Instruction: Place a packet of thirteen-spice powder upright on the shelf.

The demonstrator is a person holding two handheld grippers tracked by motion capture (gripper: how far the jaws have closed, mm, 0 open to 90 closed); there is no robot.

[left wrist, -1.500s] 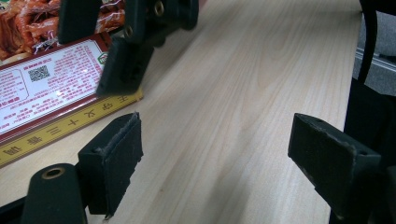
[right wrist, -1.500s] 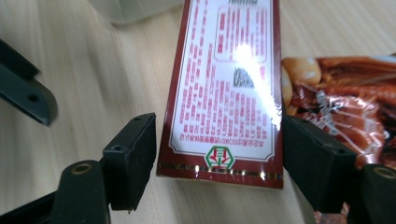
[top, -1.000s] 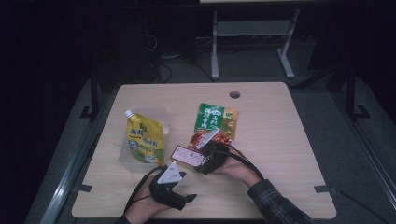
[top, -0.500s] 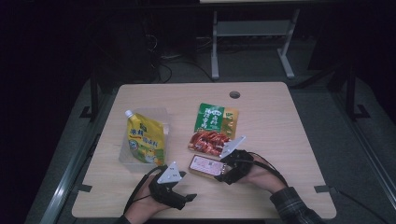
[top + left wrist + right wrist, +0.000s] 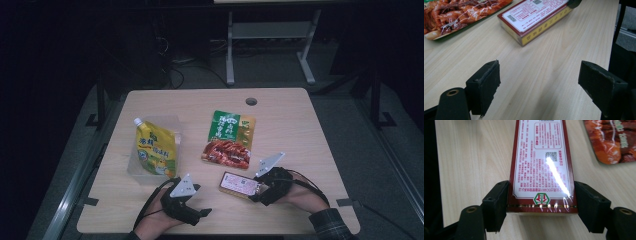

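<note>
1. Near table edge, right of centre: right gripper (image 5: 541, 207) clamps red box (image 5: 541, 167) by one end.
2. Left gripper (image 5: 539, 82) rests nearby, jaws wide, empty.
3. Risk: glossy wrap, end-only grip; box may pivot or slip.

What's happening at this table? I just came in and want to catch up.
A person works with a gripper in each hand. The right gripper is clamped on the end of a red and white box near the table's front edge. The left gripper rests open and empty. A green snack packet and a yellow pouch lie farther back.
</note>
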